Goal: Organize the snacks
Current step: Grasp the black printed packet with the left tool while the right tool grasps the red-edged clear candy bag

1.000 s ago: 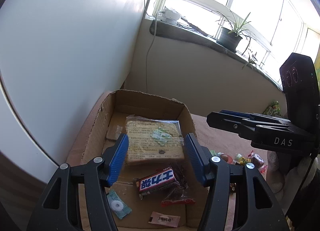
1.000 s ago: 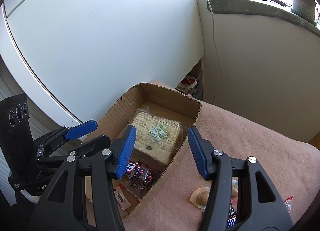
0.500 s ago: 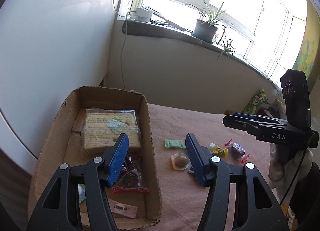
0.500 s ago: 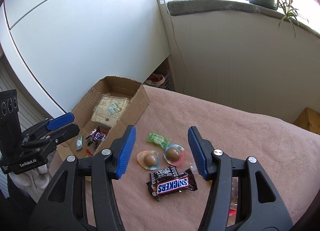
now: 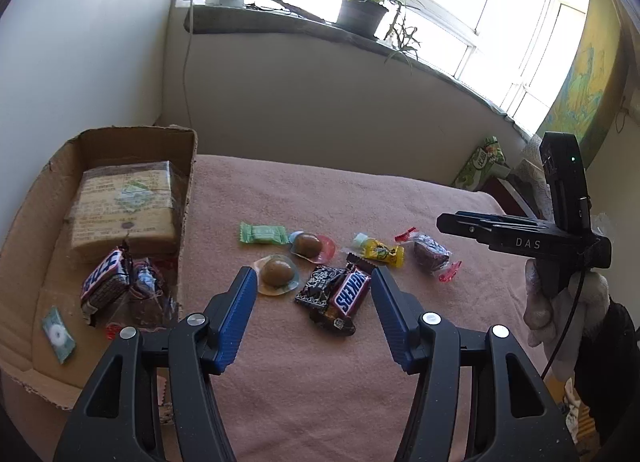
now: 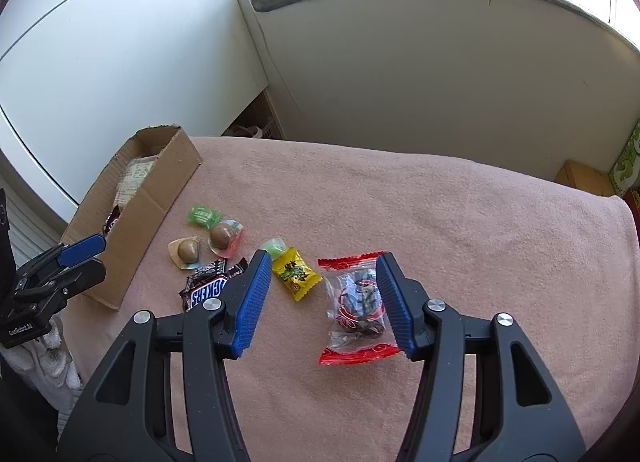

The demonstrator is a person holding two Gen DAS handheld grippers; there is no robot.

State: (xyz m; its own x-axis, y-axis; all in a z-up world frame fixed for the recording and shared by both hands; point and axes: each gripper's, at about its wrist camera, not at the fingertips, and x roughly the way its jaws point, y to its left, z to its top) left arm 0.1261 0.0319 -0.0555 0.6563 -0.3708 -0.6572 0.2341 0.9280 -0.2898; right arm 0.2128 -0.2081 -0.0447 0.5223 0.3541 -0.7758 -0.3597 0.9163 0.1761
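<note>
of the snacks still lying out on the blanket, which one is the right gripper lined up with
The clear packet with red ends, lying between the open right gripper fingers. The yellow packet sits beside it, and the other snacks are further left toward the cardboard box.

An open brown cardboard box holds a large wrapped tan block and, apparently, chocolate bars. Beside it, small wrapped candies and a Snickers bar lie scattered on pink cloth.

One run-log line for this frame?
left gripper: open, empty | right gripper: open, empty | loose snacks: Snickers, yellow candy | box: partly filled
</note>
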